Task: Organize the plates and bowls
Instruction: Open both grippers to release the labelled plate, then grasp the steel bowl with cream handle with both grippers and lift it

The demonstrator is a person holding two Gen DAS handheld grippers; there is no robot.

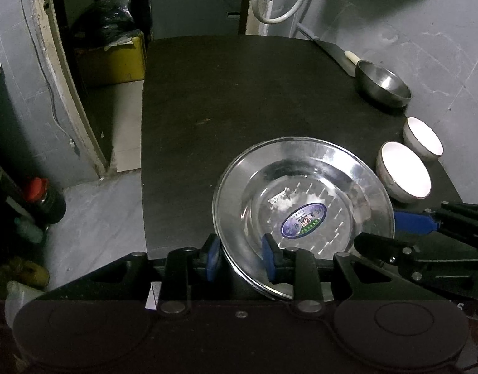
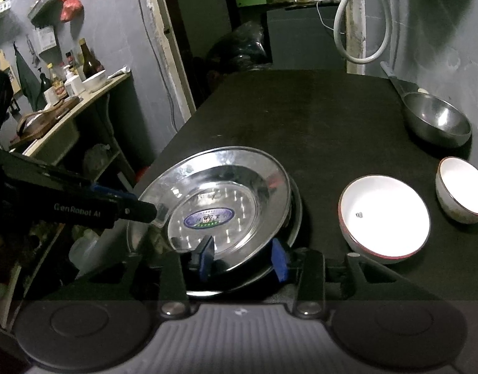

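A steel plate (image 1: 304, 193) (image 2: 226, 187) with an oval sticker sits tilted on a second steel plate (image 2: 297, 215) at the near edge of the black table (image 1: 223, 93). My left gripper (image 1: 241, 257) (image 2: 145, 204) is shut on the upper plate's left rim, one pad inside and one outside. My right gripper (image 2: 242, 257) (image 1: 379, 229) straddles the near right rim with its pads apart and not pressing. Two white bowls (image 2: 385, 218) (image 2: 463, 190) and a steel bowl (image 2: 435, 118) stand along the table's right side.
A knife (image 1: 332, 50) lies at the far right corner behind the steel bowl. Left of the table is a side counter (image 2: 67, 109) with bottles. On the floor stand a yellow box (image 1: 114, 62) and a red-capped bottle (image 1: 42, 199). A white hose (image 1: 279, 0) hangs at the back.
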